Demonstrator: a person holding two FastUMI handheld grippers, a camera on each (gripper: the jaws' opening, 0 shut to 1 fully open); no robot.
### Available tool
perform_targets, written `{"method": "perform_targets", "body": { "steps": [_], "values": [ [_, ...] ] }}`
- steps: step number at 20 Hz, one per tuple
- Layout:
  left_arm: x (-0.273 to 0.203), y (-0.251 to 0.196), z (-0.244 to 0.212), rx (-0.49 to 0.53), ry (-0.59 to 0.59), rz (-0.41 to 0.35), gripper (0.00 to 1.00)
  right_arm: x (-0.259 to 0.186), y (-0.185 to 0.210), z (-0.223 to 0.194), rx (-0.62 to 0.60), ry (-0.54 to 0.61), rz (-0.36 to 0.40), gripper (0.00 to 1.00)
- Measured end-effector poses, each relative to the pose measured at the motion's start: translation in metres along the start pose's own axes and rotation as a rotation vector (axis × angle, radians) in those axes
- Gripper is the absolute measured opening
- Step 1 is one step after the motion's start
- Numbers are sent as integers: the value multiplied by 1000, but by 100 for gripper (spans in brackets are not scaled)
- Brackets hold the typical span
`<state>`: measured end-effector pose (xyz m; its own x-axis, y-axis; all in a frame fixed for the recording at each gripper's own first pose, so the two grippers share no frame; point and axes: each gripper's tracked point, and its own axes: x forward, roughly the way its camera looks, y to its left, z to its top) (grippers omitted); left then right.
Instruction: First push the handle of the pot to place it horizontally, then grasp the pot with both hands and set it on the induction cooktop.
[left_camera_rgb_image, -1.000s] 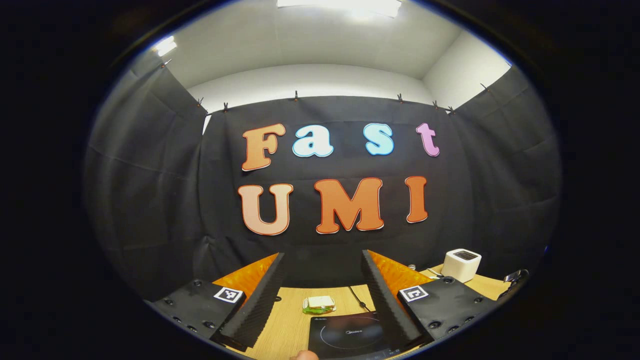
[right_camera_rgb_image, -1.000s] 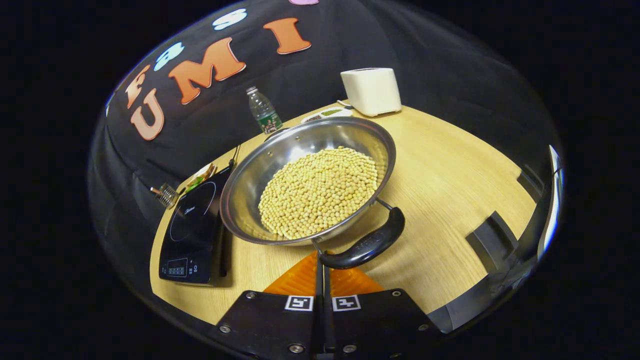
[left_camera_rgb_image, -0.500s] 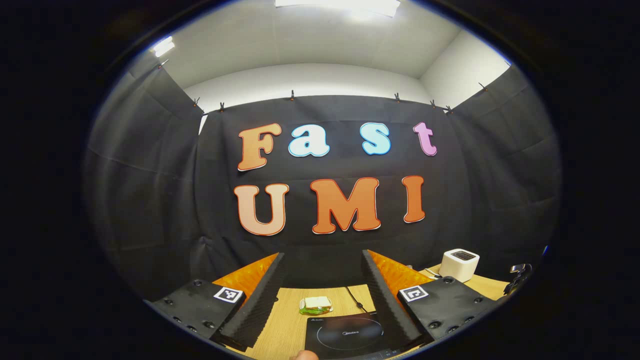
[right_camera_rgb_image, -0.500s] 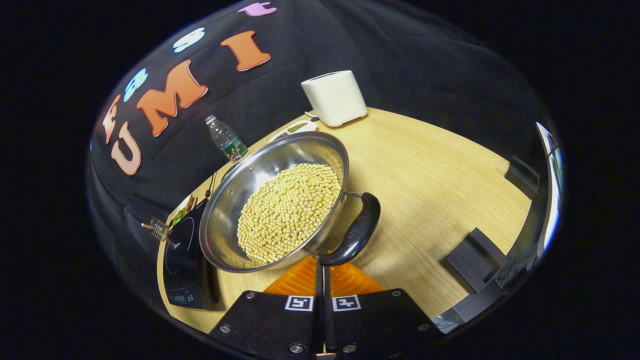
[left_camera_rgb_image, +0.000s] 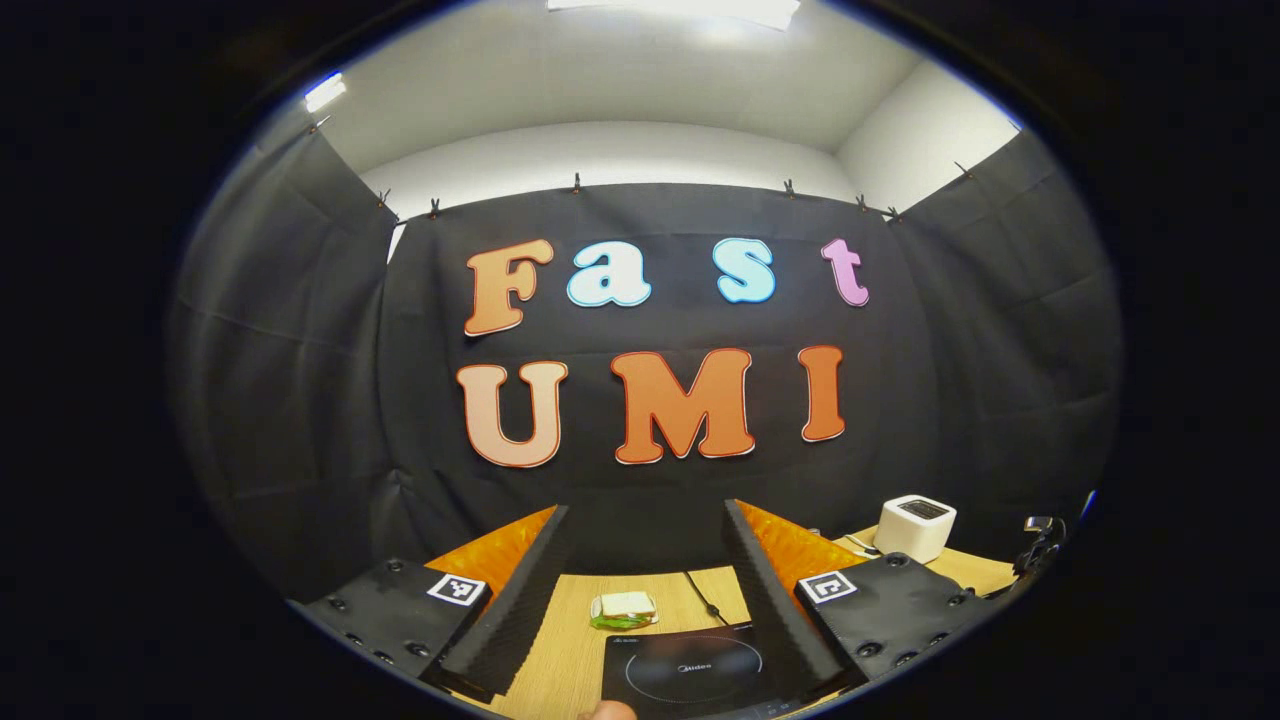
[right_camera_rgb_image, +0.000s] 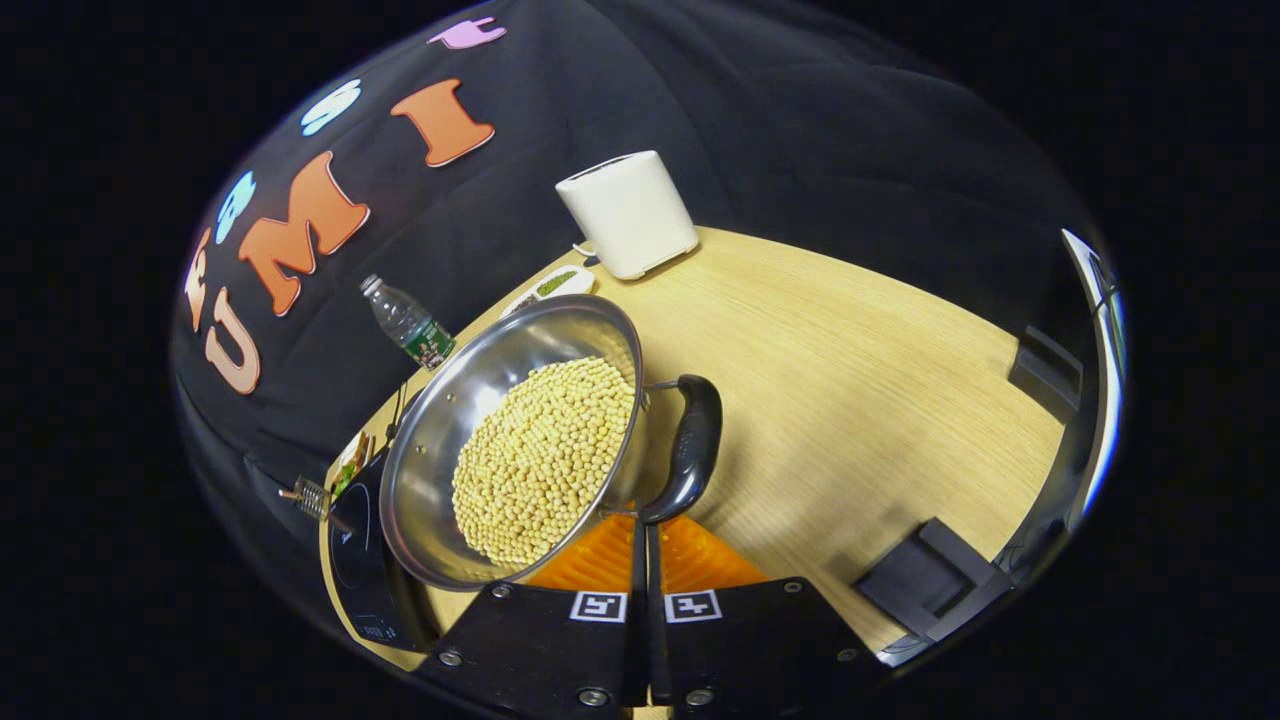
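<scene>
On the desk (right_camera_rgb_image: 850, 360), the pot (right_camera_rgb_image: 450, 400) of beans stood beside the induction cooktop (right_camera_rgb_image: 350, 535).

The right gripper (right_camera_rgb_image: 645, 530) had its fingers pressed flat together, holding nothing, their tips at the near end of the pot's black handle (right_camera_rgb_image: 690, 445). The left gripper (left_camera_rgb_image: 640, 590) hung spread wide and empty above the cooktop. Heaped with beans (right_camera_rgb_image: 540, 450), the steel pot looked heavy, rigid and slick-walled, apt to spill if tilted; the textured handle seemed the surest hold, with the opposite rim taken for balance.
</scene>
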<state>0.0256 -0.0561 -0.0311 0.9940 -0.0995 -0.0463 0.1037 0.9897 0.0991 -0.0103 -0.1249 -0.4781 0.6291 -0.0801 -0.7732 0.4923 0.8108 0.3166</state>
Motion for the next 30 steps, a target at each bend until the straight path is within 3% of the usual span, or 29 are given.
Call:
{"method": "perform_targets", "body": {
  "steps": [14,30],
  "values": [
    [25,-4,-17,3,40,17,99,54,-16,71,-8,-40,-62,0],
    [46,-11,-38,-14,75,32,99,112,1,123,-54,10,-43,0]
  ]
}}
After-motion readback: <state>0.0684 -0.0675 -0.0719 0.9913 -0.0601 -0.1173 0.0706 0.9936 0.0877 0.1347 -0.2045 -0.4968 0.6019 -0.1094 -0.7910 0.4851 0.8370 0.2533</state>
